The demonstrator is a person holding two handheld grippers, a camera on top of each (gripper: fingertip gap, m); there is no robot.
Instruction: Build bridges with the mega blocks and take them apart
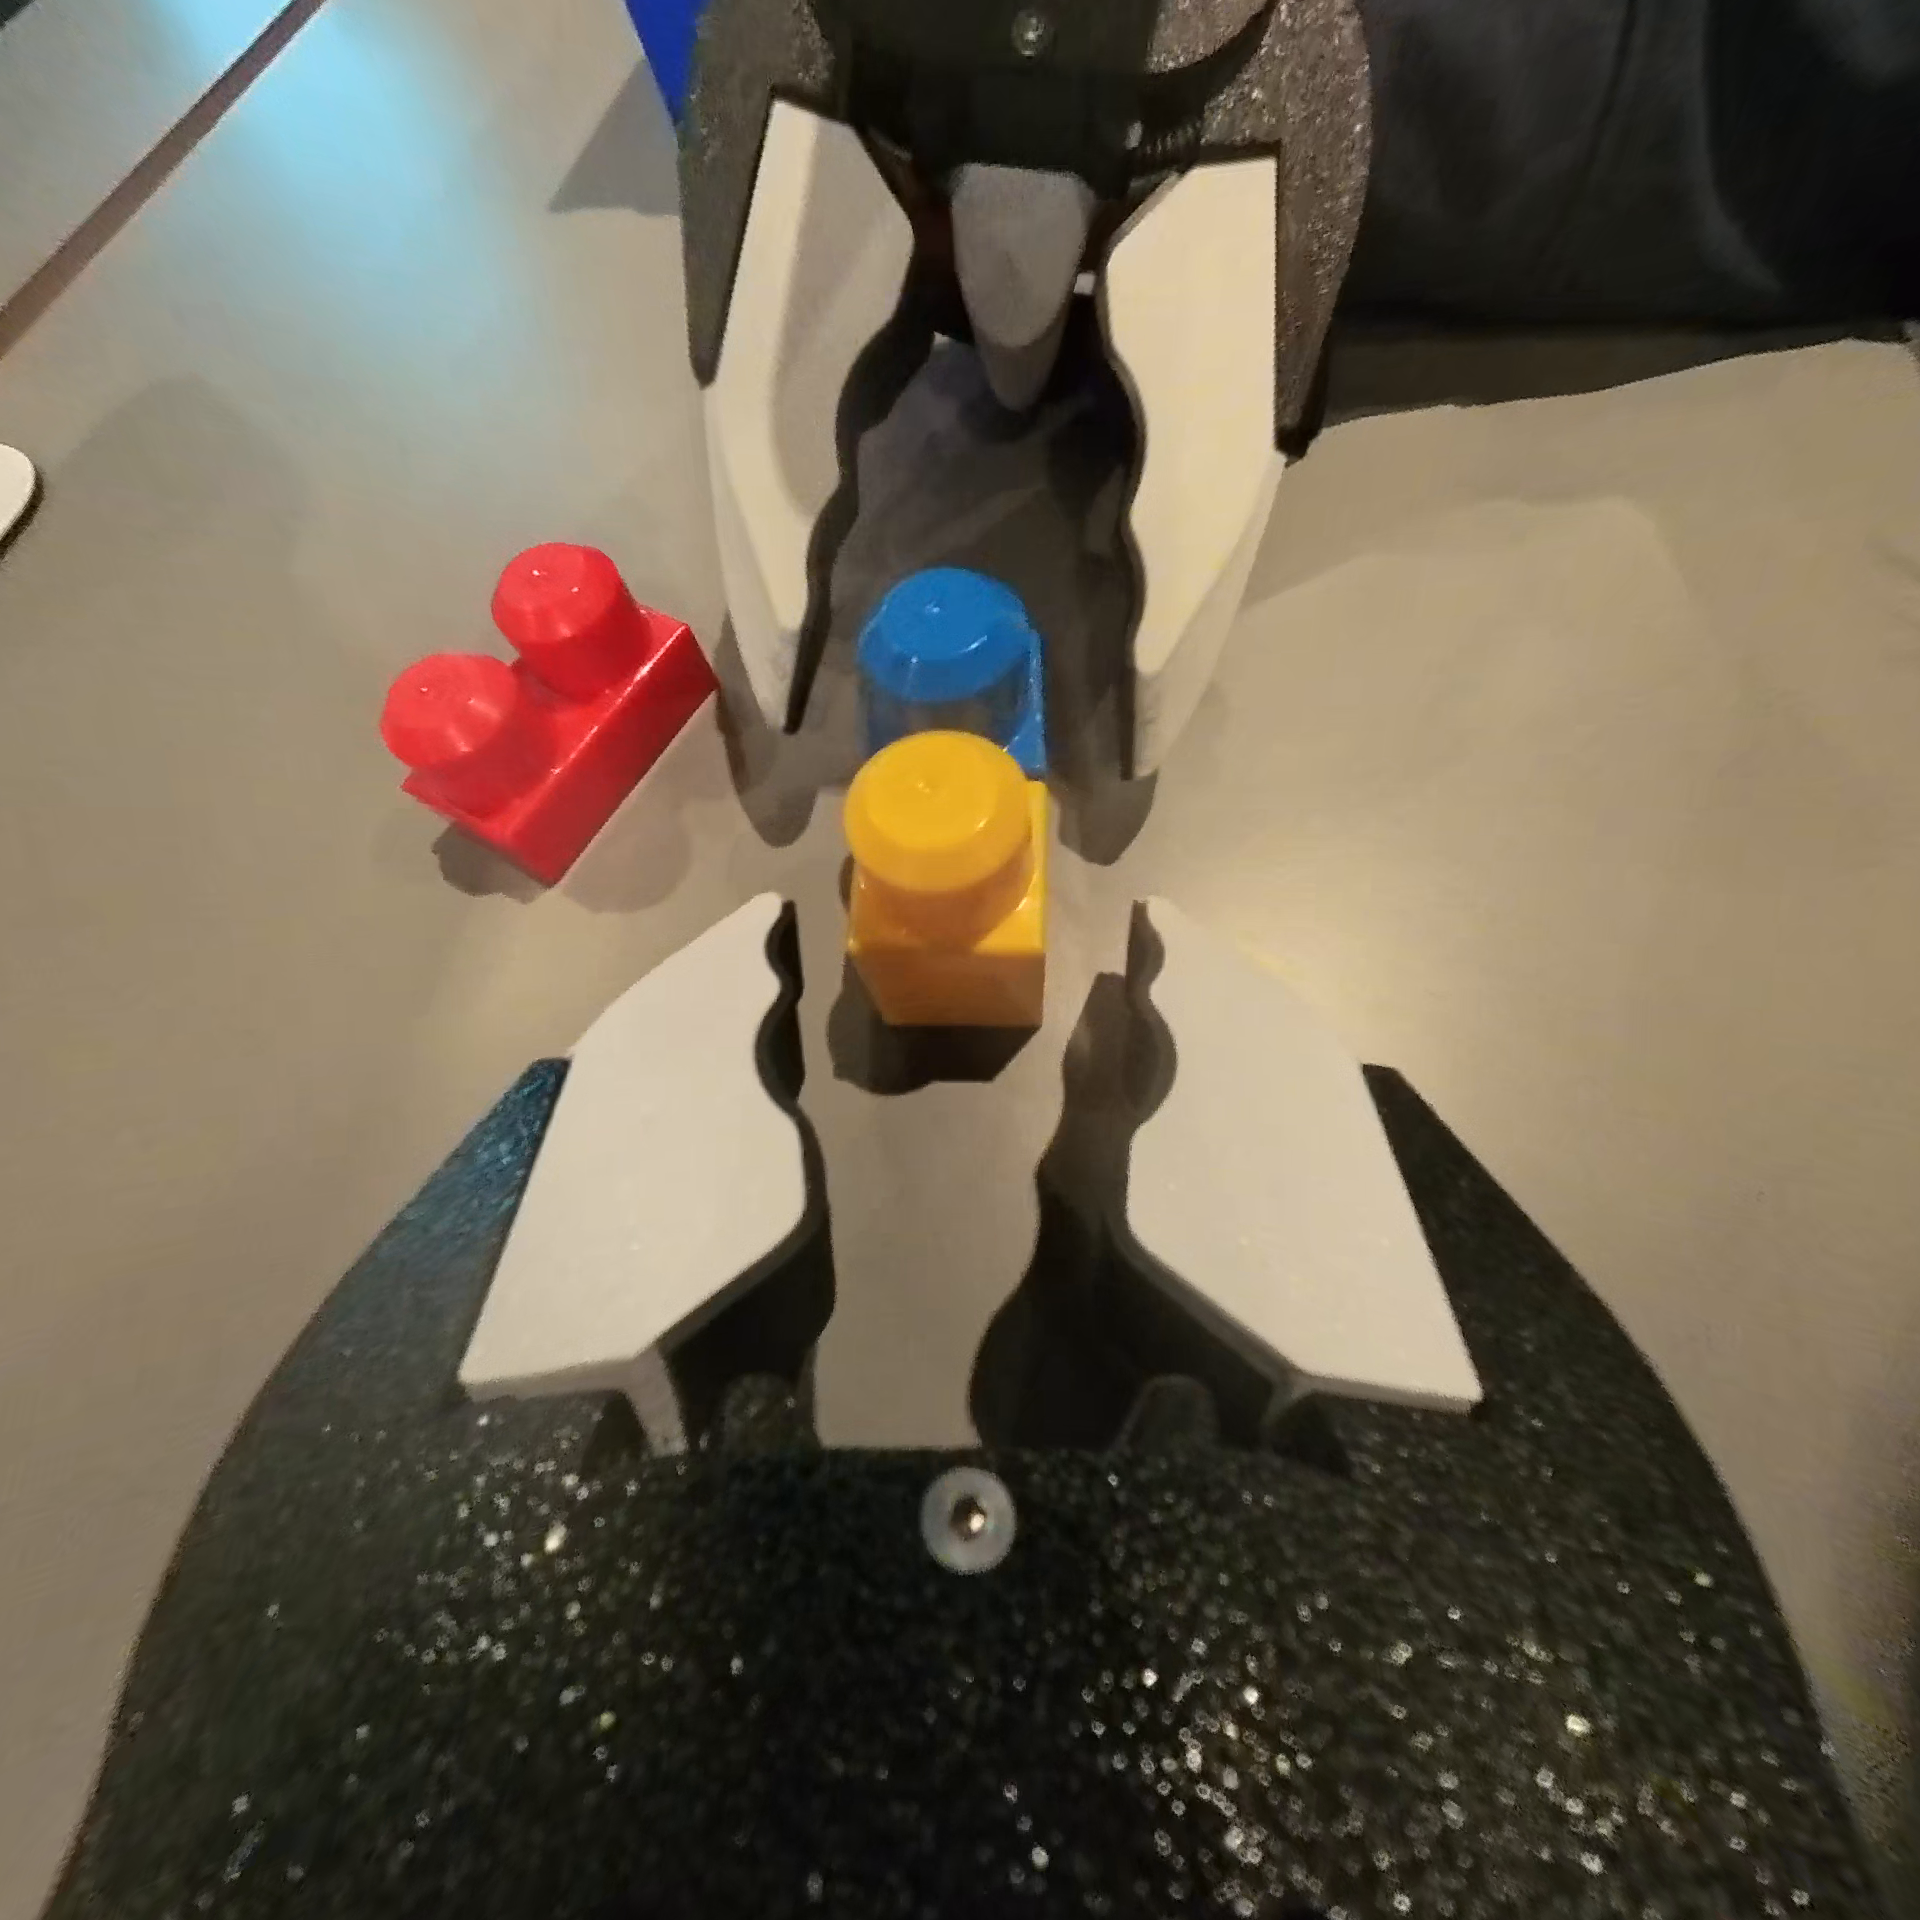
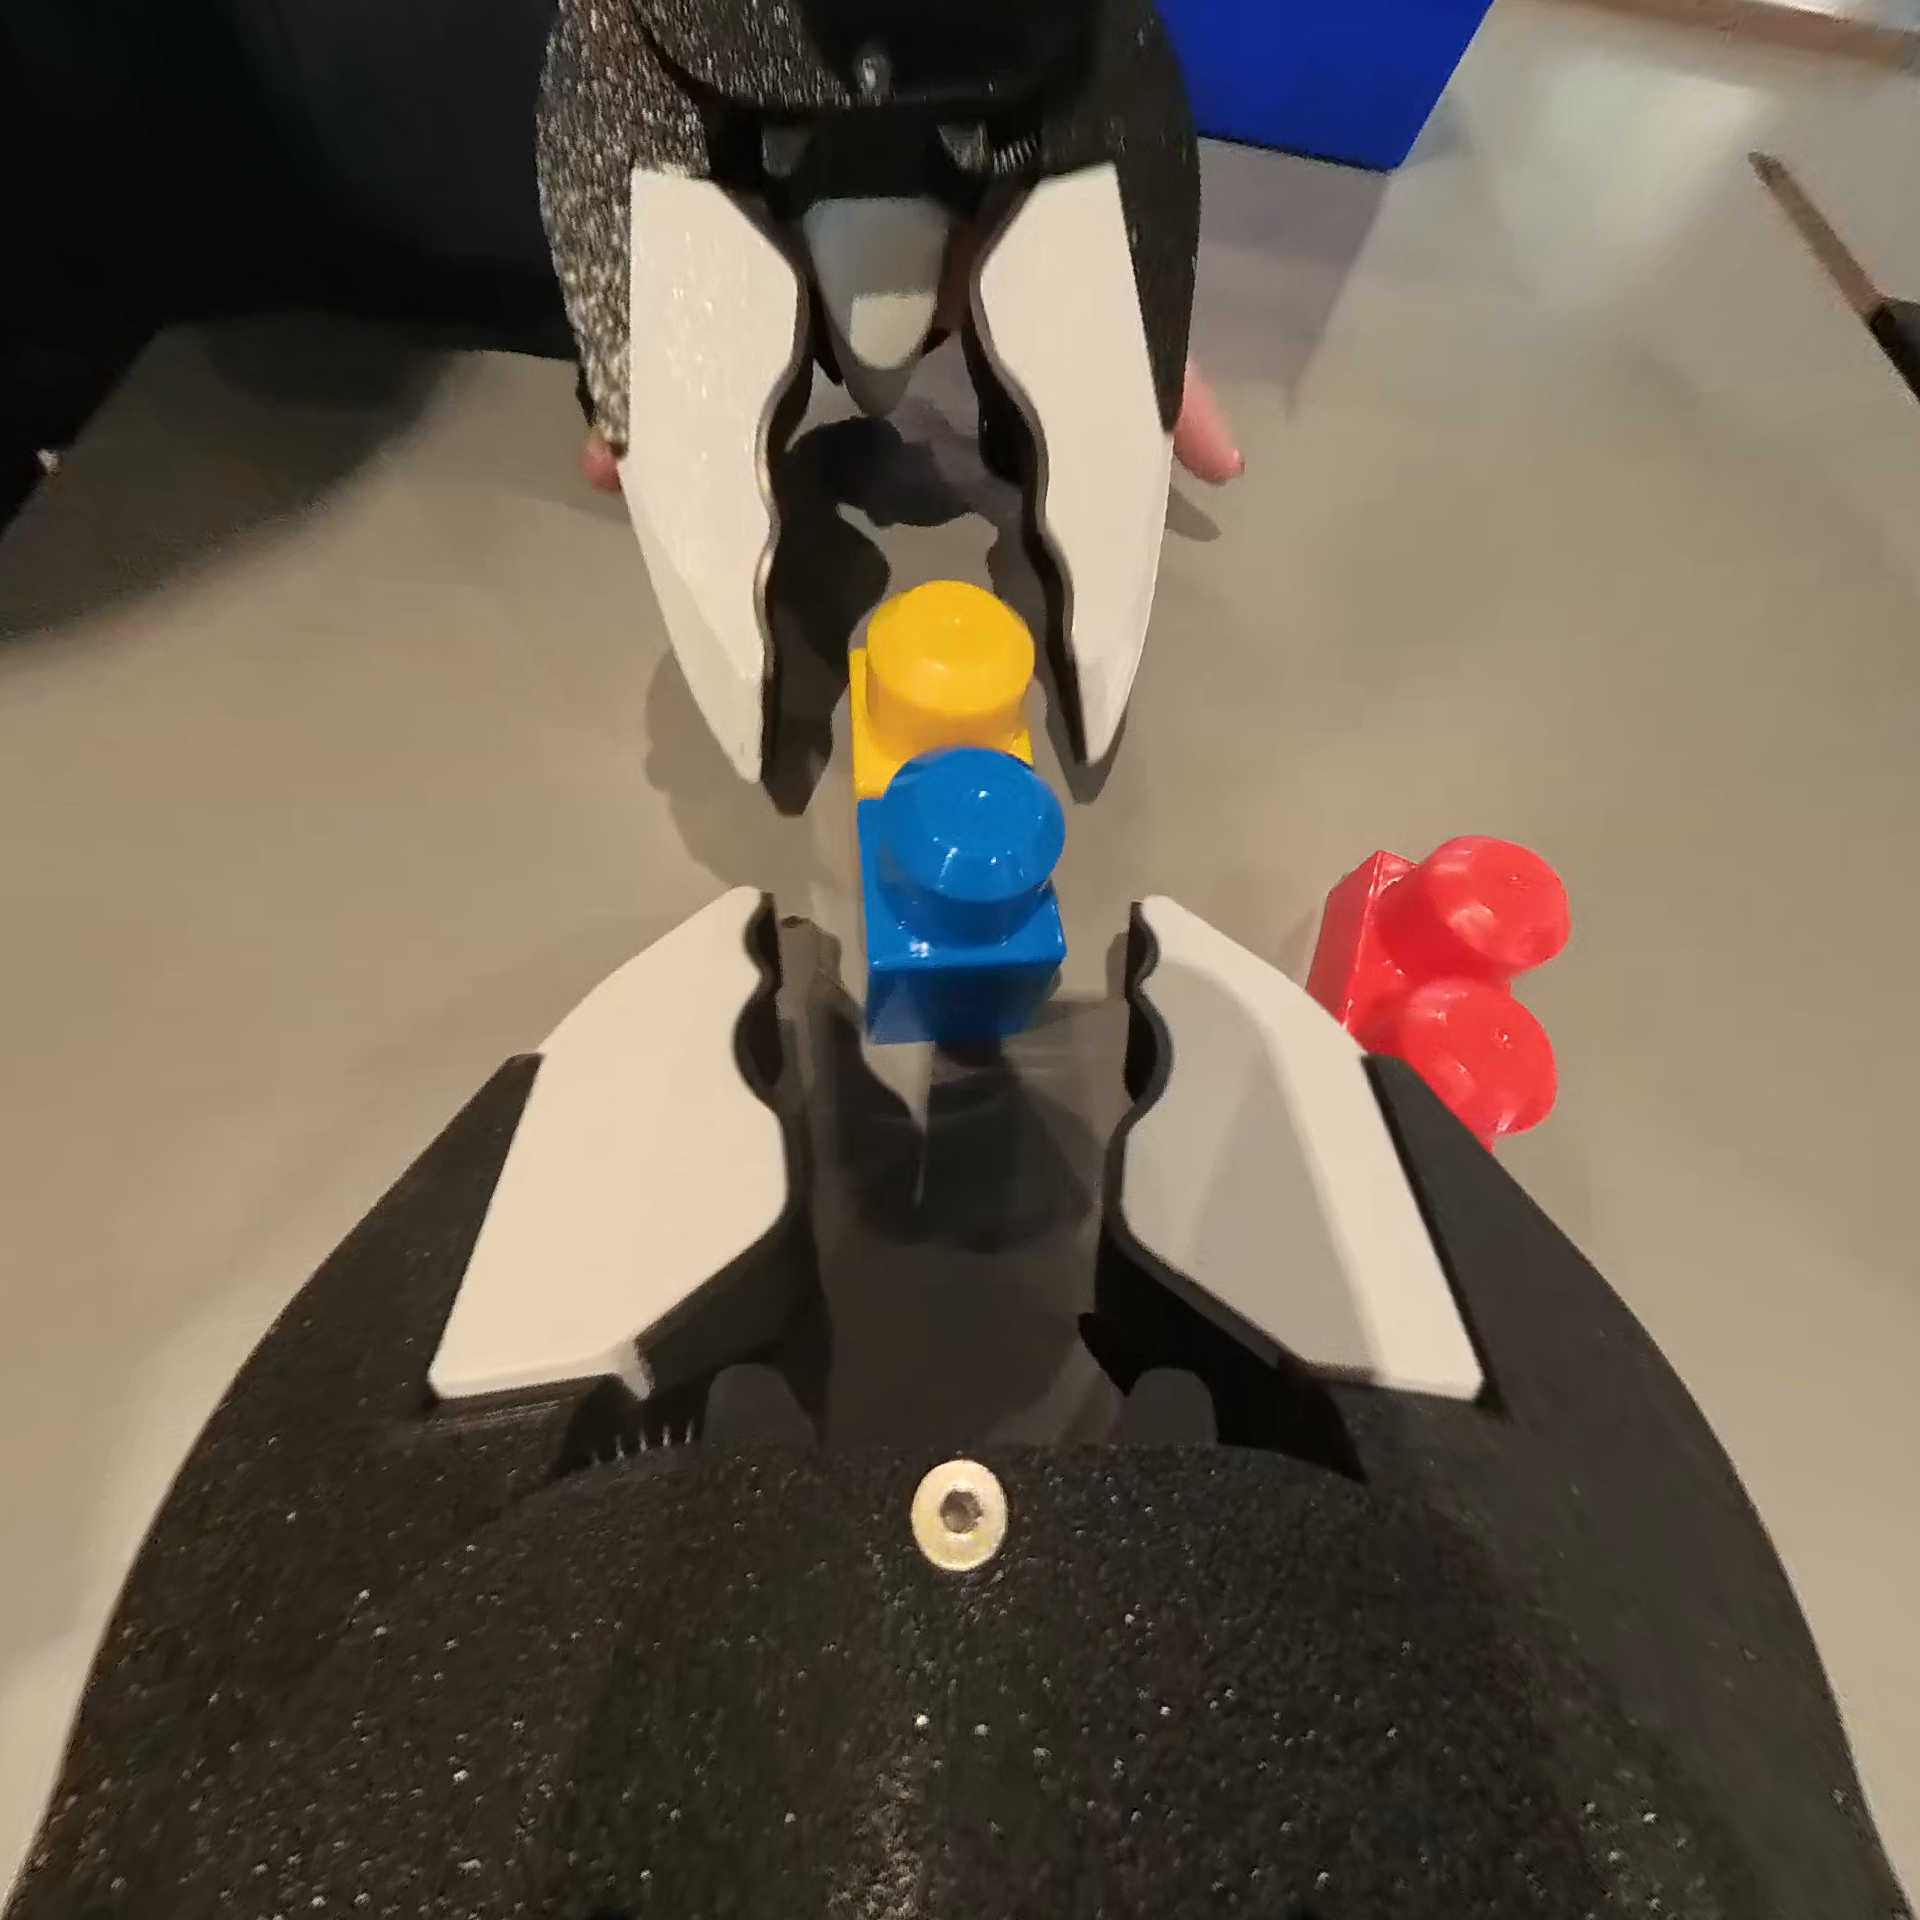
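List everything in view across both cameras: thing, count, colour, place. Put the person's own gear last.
yellow block: one, yellow, single stud, standing on the table against the blue block, between the left gripper's open fingers.
blue block: one, blue, single stud, standing on the table, between the right gripper's open fingers.
red block: one, red, two studs, lying apart on the table beside the pair.
table: one, grey, under everything.
blue container: one, blue, far edge of the table, partly cut off.
left gripper: one, black with white fingers, open.
right gripper: one, black with white fingers, open.
hand: fingertips showing behind the left gripper.
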